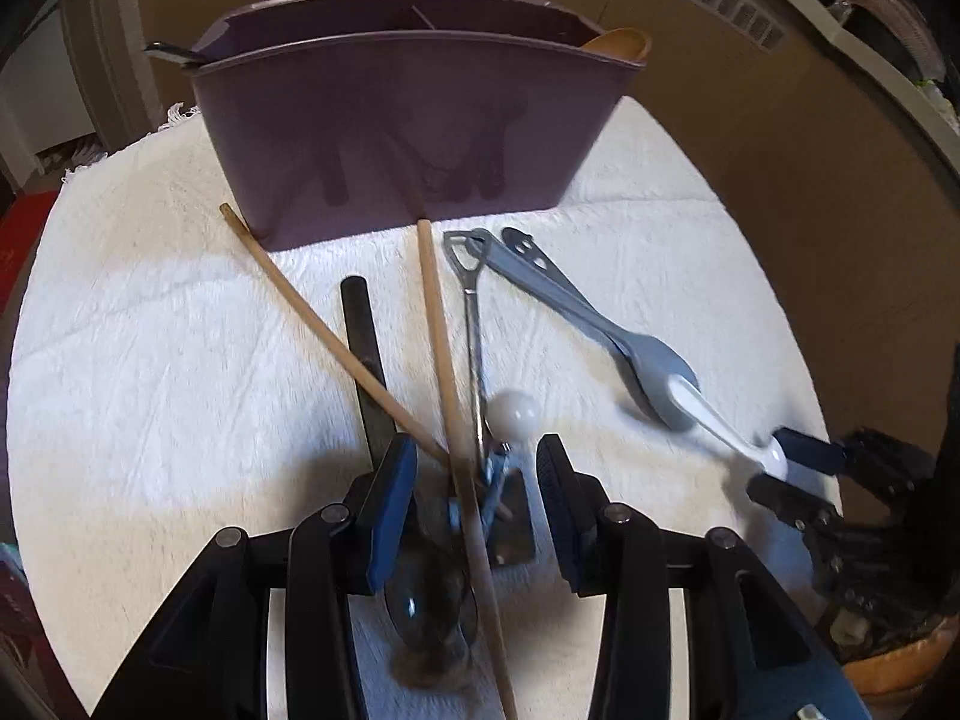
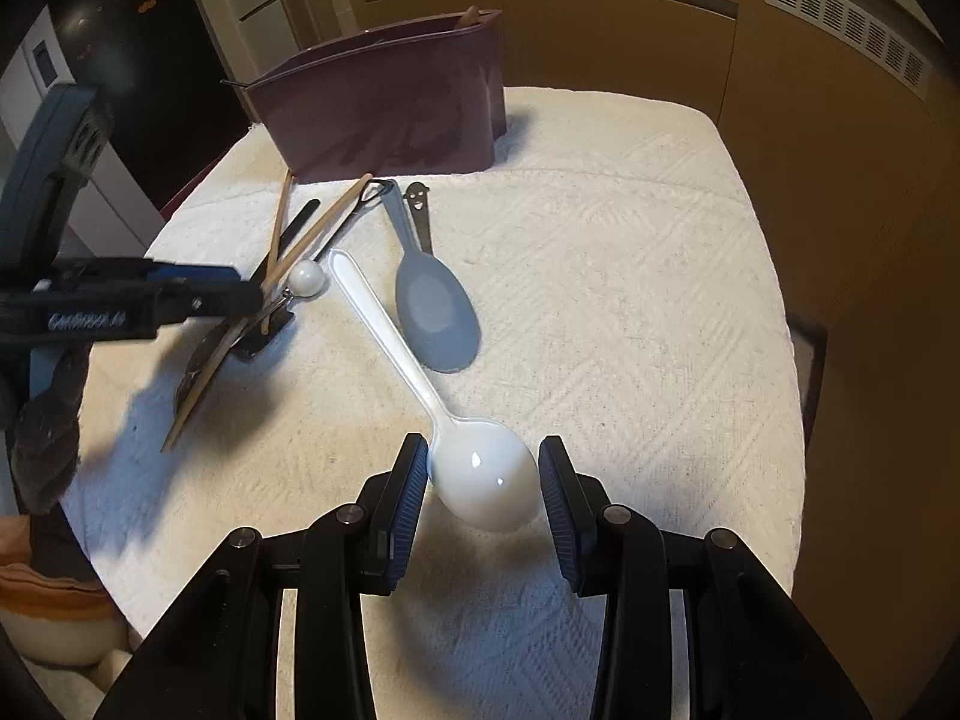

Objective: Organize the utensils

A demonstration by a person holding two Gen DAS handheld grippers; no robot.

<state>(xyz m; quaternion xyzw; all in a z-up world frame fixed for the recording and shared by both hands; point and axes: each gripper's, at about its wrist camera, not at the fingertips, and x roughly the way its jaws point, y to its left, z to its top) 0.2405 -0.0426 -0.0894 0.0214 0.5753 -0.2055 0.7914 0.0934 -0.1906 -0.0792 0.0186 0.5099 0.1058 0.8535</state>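
Utensils lie loose on the white towel point(image 2: 600, 300) in front of the purple caddy point(image 1: 390, 120), which stands upright at the far edge, so whatever goes in has to be lifted over its rim. A few handles already show as shadows through its wall, and a wooden spoon point(image 1: 618, 42) pokes out at its right end.

Nearest the right gripper point(image 2: 483, 480) is the white plastic spoon point(image 2: 480, 480): its bowl sits between the two pads, the left pad at or just off the bowl's edge and the right pad showing a gap, so the jaws stand partly apart and bracket the spoon without clamping it. The bowl is the widest part, which probably explains the half-wide setting.

Beside its handle lies the grey spoon point(image 2: 435, 312), bowl up, over a dark slotted handle.

To the left, the tangled pile holds two wooden sticks point(image 1: 444, 360) crossed over a black handle point(image 1: 363, 330), a metal tool with a white ball point(image 1: 511, 414), and a metal spoon point(image 1: 432, 606). The left gripper point(image 1: 474, 492) hangs over this crossing with its jaws partly apart and nothing pinched; the sticks simply pass between them.
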